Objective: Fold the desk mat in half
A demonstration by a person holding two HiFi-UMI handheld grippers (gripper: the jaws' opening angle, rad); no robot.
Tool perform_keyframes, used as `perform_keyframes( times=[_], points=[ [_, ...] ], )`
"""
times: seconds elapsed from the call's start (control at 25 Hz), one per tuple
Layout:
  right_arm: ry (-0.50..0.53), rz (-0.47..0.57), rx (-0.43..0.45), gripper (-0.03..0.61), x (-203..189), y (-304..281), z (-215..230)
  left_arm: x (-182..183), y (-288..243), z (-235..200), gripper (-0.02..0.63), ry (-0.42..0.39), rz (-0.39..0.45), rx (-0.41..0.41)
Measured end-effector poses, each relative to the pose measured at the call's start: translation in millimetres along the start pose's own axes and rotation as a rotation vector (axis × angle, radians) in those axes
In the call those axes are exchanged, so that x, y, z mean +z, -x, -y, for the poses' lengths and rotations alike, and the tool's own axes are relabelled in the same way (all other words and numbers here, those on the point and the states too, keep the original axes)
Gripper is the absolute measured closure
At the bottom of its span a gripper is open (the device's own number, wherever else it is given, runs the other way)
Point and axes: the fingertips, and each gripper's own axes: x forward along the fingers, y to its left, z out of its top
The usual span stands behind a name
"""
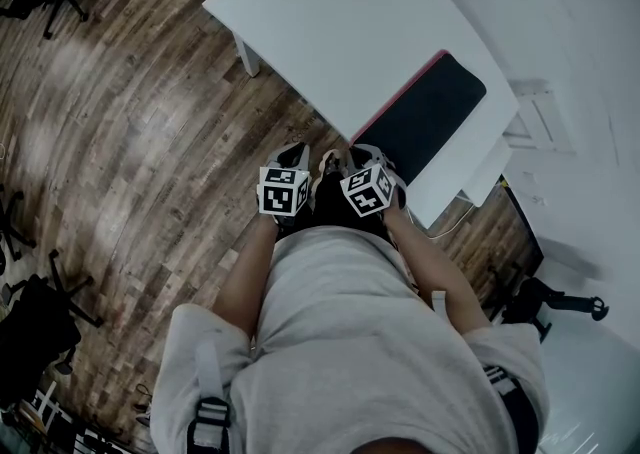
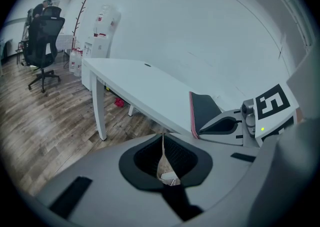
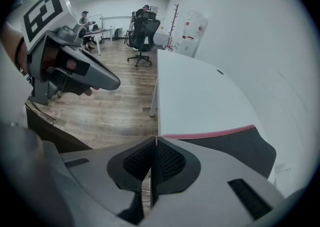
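Observation:
The desk mat (image 1: 425, 114) is black with a pink edge and lies on the near right end of the white desk (image 1: 330, 22). It also shows in the left gripper view as the mat (image 2: 204, 110) and in the right gripper view as the mat (image 3: 235, 147). Both grippers hover side by side just off the desk's near corner, short of the mat. My left gripper (image 1: 295, 152) is shut, tips meeting (image 2: 163, 134), with nothing held. My right gripper (image 1: 366, 154) is shut too (image 3: 156, 140), empty, its tips just before the mat's pink edge (image 3: 210, 133).
Wooden floor (image 1: 130, 122) surrounds the desk. A desk leg (image 2: 99, 111) stands at the left. A black office chair (image 2: 45, 36), a coat stand (image 2: 79, 21) and a water dispenser (image 2: 102, 31) are farther off by the wall. People sit at far desks (image 3: 92, 21).

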Motion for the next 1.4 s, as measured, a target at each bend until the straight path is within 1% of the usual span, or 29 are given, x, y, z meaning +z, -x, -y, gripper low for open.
perform_keyframes(
  times=[0.68,0.8,0.92,1.04,1.08,1.12,1.16,1.2,1.4],
  points=[
    [0.006,-0.021,-0.003,0.534,15.4,-10.3,2.4,8.1,4.8,-22.9,0.591,0.027,0.012,0.015],
    [0.015,-0.029,0.001,0.534,20.8,-8.4,-4.9,5.1,12.0,-31.0,0.591,0.032,0.007,0.010],
    [-0.012,-0.032,0.063,0.532,32.4,-7.3,-12.8,7.9,18.7,-42.7,0.591,0.037,0.000,0.003],
    [-0.047,0.012,0.151,0.529,44.6,-3.7,-2.0,20.4,13.3,-39.5,0.591,0.037,0.005,0.003],
    [-0.061,0.028,0.169,0.520,46.7,-0.7,4.8,24.9,9.4,-35.1,0.591,0.032,0.005,0.001],
    [-0.079,0.044,0.182,0.491,48.8,2.6,11.5,29.5,5.5,-31.0,0.591,0.024,0.004,-0.001],
    [-0.100,0.064,0.189,0.456,51.7,5.6,17.7,34.3,2.0,-27.9,0.591,0.013,0.000,-0.003],
    [-0.123,0.088,0.196,0.451,55.3,8.2,22.9,39.6,-0.8,-25.8,0.591,0.002,-0.004,-0.004],
    [-0.261,0.186,0.266,0.456,62.9,13.3,47.6,76.9,-18.7,-12.9,0.591,-0.050,-0.025,-0.012]
  ],
)
